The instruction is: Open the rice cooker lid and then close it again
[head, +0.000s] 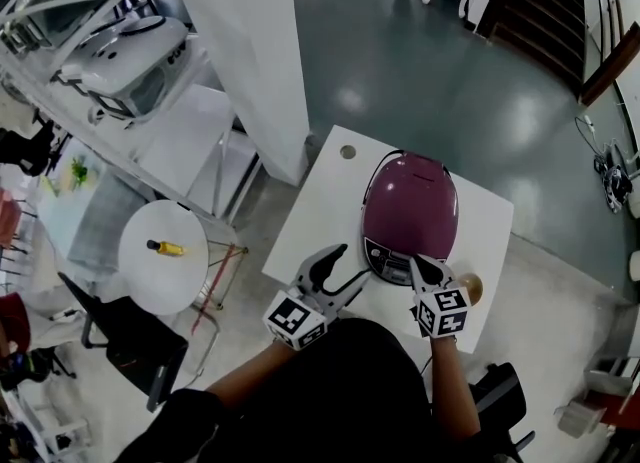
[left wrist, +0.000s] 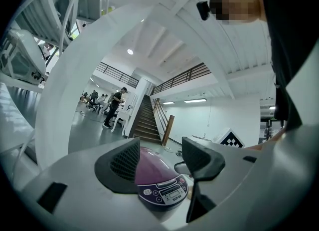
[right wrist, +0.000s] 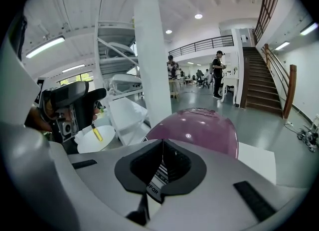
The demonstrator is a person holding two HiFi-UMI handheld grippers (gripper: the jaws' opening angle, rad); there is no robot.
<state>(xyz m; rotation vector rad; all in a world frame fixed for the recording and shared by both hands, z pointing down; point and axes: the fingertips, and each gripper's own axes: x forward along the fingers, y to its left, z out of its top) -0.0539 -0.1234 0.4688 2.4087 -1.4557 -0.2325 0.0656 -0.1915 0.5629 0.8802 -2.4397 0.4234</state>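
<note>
On the white table [head: 318,219], the head view shows the purple rice cooker [head: 410,201] toward the right side with its lid down. The right gripper [head: 420,265] has its tips at the cooker's near front, by the control panel [head: 384,254], and the left gripper [head: 345,268] hovers just to the near left, apart from the shell. A small round object [head: 471,287] lies just beside the cooker's near right, and the table's right edge is close, so a hard push could probably slide the unbraced cooker or knock that object off. A white pillar [head: 255,51] crowds the far left corner, while open floor lies beyond. From the left gripper view, the jaws stand spread with nothing between the pads, and the cooker lies beyond them. From the right gripper view, the jaws are pressed together and empty, aimed down at the panel. Shut tips on a glossy curved shell could likely skid off the latch, and a sprung lid would need clear room above.
</note>
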